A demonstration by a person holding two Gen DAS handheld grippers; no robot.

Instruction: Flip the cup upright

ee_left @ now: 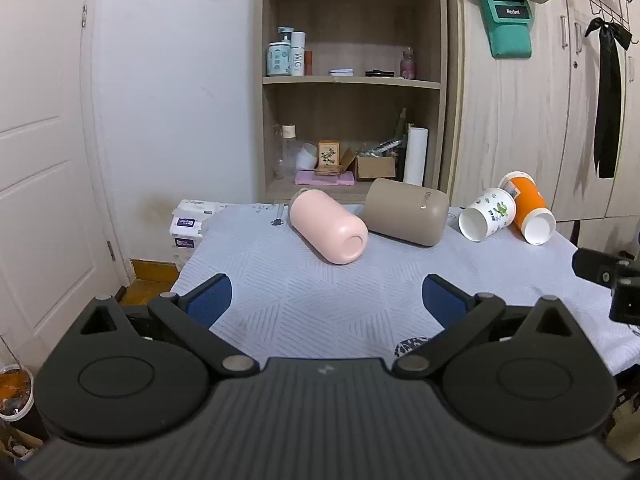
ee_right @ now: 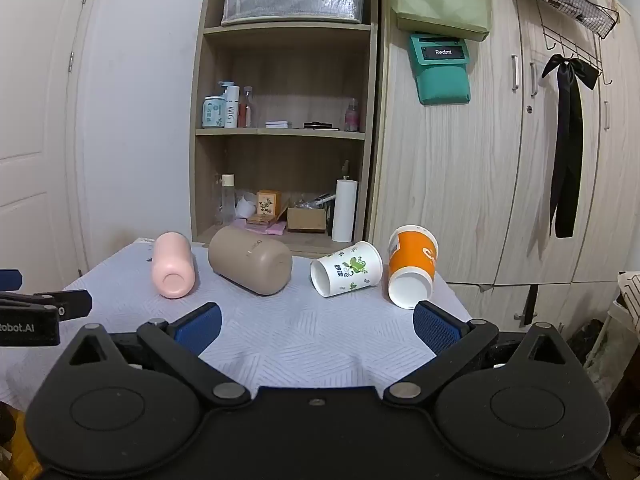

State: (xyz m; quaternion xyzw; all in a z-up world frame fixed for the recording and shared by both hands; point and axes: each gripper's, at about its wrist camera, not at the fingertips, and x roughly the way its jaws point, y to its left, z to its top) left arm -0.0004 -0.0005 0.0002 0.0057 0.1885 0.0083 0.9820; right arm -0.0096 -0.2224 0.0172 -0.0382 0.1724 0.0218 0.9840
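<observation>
Several cups lie on their sides at the far end of the cloth-covered table (ee_left: 320,304): a pink cup (ee_left: 328,228) (ee_right: 173,270), a taupe cup (ee_left: 408,212) (ee_right: 250,260), a white paper cup with green print (ee_left: 486,214) (ee_right: 346,269) and an orange paper cup (ee_left: 528,208) (ee_right: 412,266). My left gripper (ee_left: 327,298) is open and empty, in front of the pink cup. My right gripper (ee_right: 316,326) is open and empty, in front of the paper cups.
A wooden shelf unit (ee_right: 284,132) with bottles and boxes stands behind the table. Wardrobe doors (ee_right: 500,160) are at the right, a white door (ee_left: 40,160) at the left. Tissue packs (ee_left: 188,228) sit beside the table's far left corner.
</observation>
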